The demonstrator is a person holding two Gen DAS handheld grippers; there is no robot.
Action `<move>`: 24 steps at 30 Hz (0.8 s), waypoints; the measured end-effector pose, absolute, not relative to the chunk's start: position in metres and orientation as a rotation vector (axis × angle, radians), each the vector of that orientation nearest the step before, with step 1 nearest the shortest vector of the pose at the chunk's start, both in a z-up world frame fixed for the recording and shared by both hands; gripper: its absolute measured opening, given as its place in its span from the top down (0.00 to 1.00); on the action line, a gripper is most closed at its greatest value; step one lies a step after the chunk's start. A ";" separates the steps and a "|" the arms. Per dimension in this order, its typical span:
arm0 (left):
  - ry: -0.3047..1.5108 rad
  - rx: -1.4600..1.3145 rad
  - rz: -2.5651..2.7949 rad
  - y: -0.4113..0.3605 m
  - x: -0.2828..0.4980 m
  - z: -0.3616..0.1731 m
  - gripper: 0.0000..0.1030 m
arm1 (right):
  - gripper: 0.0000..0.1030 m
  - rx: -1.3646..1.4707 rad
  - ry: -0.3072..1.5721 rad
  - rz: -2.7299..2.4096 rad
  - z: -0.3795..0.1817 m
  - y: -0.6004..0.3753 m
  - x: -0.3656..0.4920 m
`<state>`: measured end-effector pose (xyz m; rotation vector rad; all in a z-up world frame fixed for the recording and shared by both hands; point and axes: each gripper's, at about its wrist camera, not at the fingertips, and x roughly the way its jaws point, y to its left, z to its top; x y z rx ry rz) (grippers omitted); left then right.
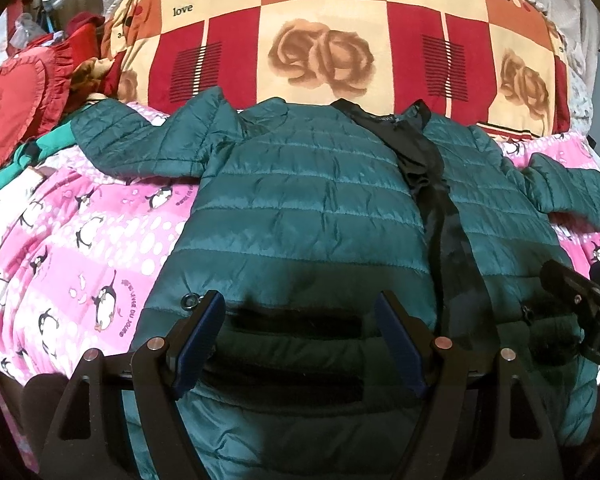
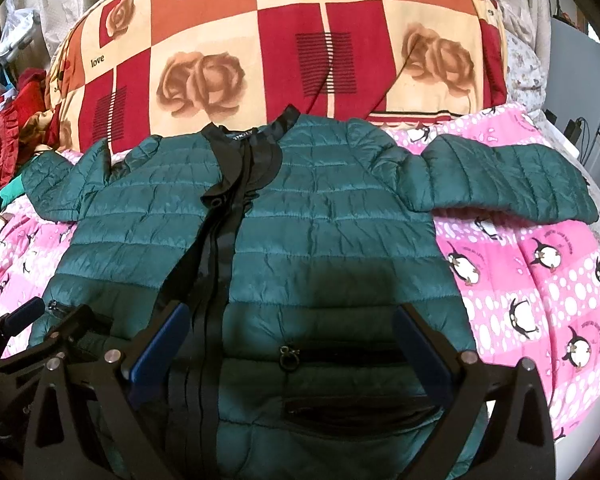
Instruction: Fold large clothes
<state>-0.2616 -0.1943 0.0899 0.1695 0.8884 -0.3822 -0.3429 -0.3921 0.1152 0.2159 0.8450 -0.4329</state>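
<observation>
A teal quilted jacket [image 1: 300, 208] [image 2: 292, 216] lies front up and spread flat on a pink penguin-print bedspread [image 1: 72, 240] [image 2: 540, 280], both sleeves out to the sides, its black zipper placket running down the middle. My left gripper [image 1: 300, 304] hovers open over the jacket's lower left panel, its blue pads either side of a pocket slit. Over the lower right panel my right gripper [image 2: 292, 316] hangs open above the pocket with the zipper pull. Nothing is held by either. The right gripper also shows at the right edge of the left wrist view, and the left gripper at the left edge of the right wrist view.
A large folded quilt with red, orange and cream squares and roses [image 1: 332, 32] [image 2: 284, 48] lies just behind the jacket's collar. A red heart-shaped cushion [image 1: 12, 116] and other clothes are piled at the far left. Bare bedspread shows on both sides of the jacket.
</observation>
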 end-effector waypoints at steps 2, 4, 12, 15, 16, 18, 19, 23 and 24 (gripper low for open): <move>0.887 0.164 -0.379 -0.194 -0.260 0.091 0.49 | 0.00 0.216 0.845 -0.433 0.115 -0.392 -0.343; 0.888 0.160 -0.375 -0.193 -0.258 0.091 0.49 | 0.00 0.218 0.846 -0.433 0.115 -0.392 -0.343; 0.893 0.152 -0.364 -0.191 -0.255 0.091 0.49 | 0.00 0.229 0.859 -0.429 0.110 -0.394 -0.342; 0.898 0.157 -0.367 -0.191 -0.256 0.089 0.49 | 0.00 0.237 0.864 -0.428 0.108 -0.395 -0.343; 0.901 0.157 -0.371 -0.192 -0.257 0.089 0.49 | 0.00 0.239 0.866 -0.429 0.108 -0.395 -0.343; 0.902 0.158 -0.375 -0.192 -0.258 0.088 0.49 | 0.00 0.245 0.872 -0.429 0.106 -0.396 -0.343; 0.902 0.158 -0.376 -0.192 -0.259 0.088 0.49 | 0.00 0.246 0.874 -0.429 0.106 -0.396 -0.343; 0.910 0.160 -0.377 -0.193 -0.260 0.085 0.49 | 0.00 0.247 0.881 -0.433 0.103 -0.396 -0.346; 0.913 0.161 -0.376 -0.193 -0.261 0.084 0.49 | 0.00 0.246 0.882 -0.435 0.102 -0.397 -0.346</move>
